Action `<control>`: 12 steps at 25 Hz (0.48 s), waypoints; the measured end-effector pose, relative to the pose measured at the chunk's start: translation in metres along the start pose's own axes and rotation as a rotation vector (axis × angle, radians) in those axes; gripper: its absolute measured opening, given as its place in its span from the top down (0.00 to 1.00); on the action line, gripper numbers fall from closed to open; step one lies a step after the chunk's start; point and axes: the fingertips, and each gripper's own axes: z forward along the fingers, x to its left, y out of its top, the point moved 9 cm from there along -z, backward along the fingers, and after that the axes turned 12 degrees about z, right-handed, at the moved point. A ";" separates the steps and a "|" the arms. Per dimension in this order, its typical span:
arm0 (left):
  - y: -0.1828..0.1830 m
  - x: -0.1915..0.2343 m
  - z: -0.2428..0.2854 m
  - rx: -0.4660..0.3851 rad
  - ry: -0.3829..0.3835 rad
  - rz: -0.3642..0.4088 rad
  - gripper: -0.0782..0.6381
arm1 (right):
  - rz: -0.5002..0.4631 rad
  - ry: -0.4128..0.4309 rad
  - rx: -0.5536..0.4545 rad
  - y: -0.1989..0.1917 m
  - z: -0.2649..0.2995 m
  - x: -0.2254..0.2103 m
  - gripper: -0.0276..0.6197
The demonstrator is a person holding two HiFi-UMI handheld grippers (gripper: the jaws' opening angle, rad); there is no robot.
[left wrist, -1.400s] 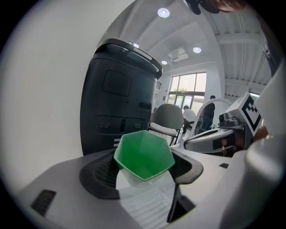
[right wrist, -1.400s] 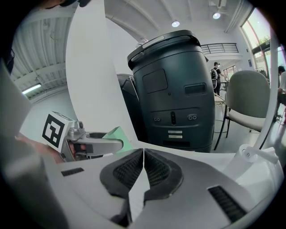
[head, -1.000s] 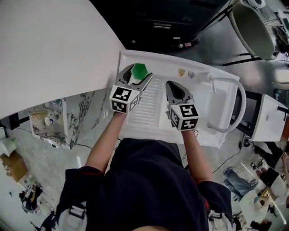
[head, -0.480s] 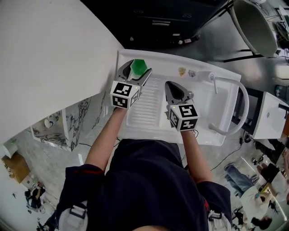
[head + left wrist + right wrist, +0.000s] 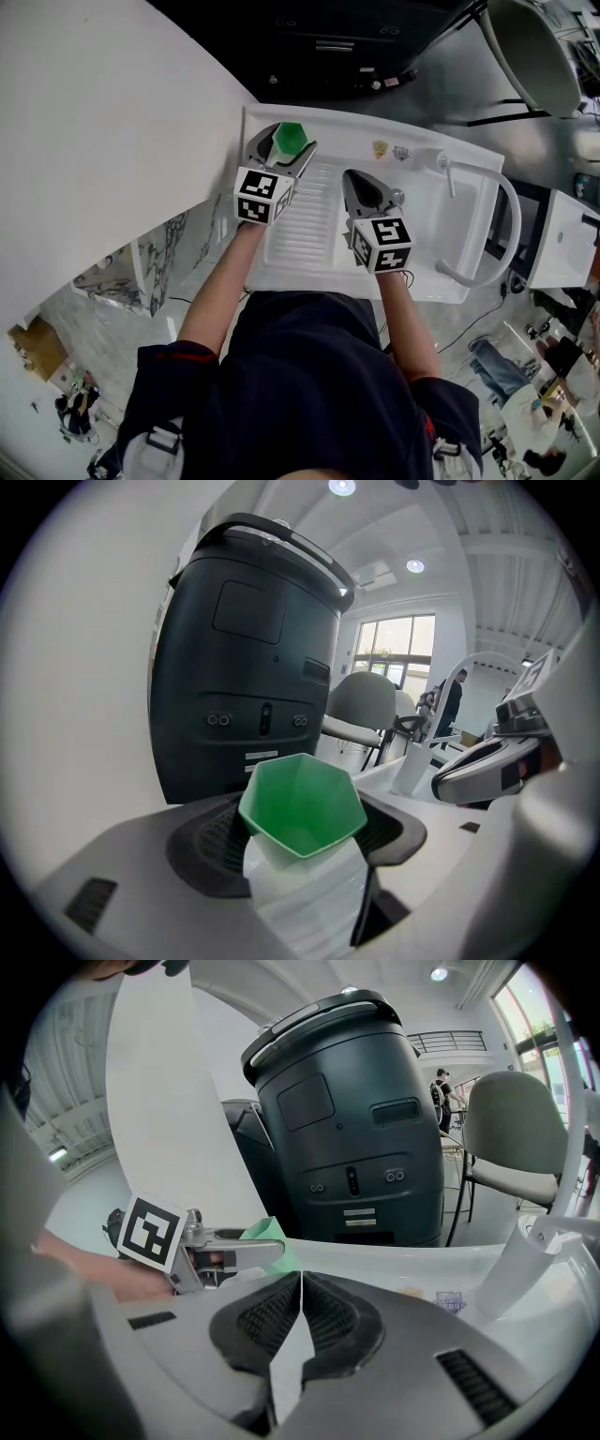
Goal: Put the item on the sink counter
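Observation:
A green six-sided cup (image 5: 290,142) is held over the far left corner of the white sink counter (image 5: 309,234), with my left gripper (image 5: 285,137) shut on its sides. In the left gripper view the cup (image 5: 302,803) stands upright, mouth up, between the dark pads of the left gripper (image 5: 300,844), with the ribbed white drainboard under it. Whether it touches the counter I cannot tell. My right gripper (image 5: 355,176) hovers over the drainboard, shut and empty; its jaws (image 5: 301,1283) meet tip to tip. From there the cup (image 5: 268,1233) shows to the left.
A white arched faucet (image 5: 495,220) curves over the basin (image 5: 448,220) at the right. Two small stickers (image 5: 379,148) lie on the counter's far rim. A large dark machine (image 5: 248,658) stands just beyond the counter, and a white wall panel (image 5: 103,131) closes the left side.
My left gripper has carried the cup a little further toward the far left corner of the counter. The right gripper has stayed where it was.

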 end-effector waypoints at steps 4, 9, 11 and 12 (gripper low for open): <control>-0.001 -0.001 0.004 0.010 0.000 0.016 0.43 | 0.005 0.001 0.006 -0.002 0.001 -0.002 0.90; -0.002 -0.002 0.008 0.019 0.001 0.041 0.43 | 0.012 0.001 0.016 -0.004 0.003 -0.004 0.90; -0.004 -0.002 0.009 0.024 0.004 0.049 0.43 | 0.017 0.003 0.018 -0.005 0.004 -0.003 0.90; -0.005 -0.002 0.009 0.026 0.004 0.051 0.43 | 0.018 0.004 0.020 -0.006 0.004 -0.003 0.90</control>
